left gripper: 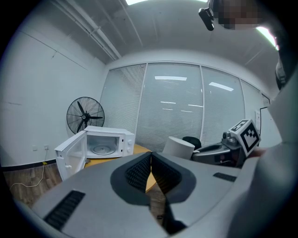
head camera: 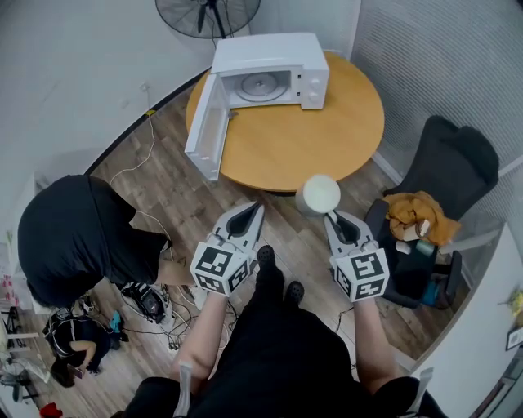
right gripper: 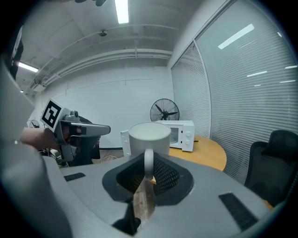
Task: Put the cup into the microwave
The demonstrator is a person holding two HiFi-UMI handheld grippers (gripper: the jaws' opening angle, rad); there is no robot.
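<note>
A white cup (head camera: 318,194) hangs in the air in front of the round wooden table (head camera: 327,139). My right gripper (head camera: 331,216) is shut on its handle, and in the right gripper view the cup (right gripper: 149,137) stands upright just past the jaws (right gripper: 148,169). The white microwave (head camera: 270,73) sits at the table's far side with its door (head camera: 206,131) swung wide open and its glass turntable visible. My left gripper (head camera: 257,208) is level beside the right one, shut with nothing in it (left gripper: 150,159). The left gripper view shows the microwave (left gripper: 104,142) ahead and the cup (left gripper: 178,148) at right.
A black office chair (head camera: 445,171) with an orange cloth on it stands at the right. A person in black (head camera: 73,237) crouches at the left over cables on the wooden floor. A standing fan (head camera: 208,12) is behind the microwave. Window blinds line the right wall.
</note>
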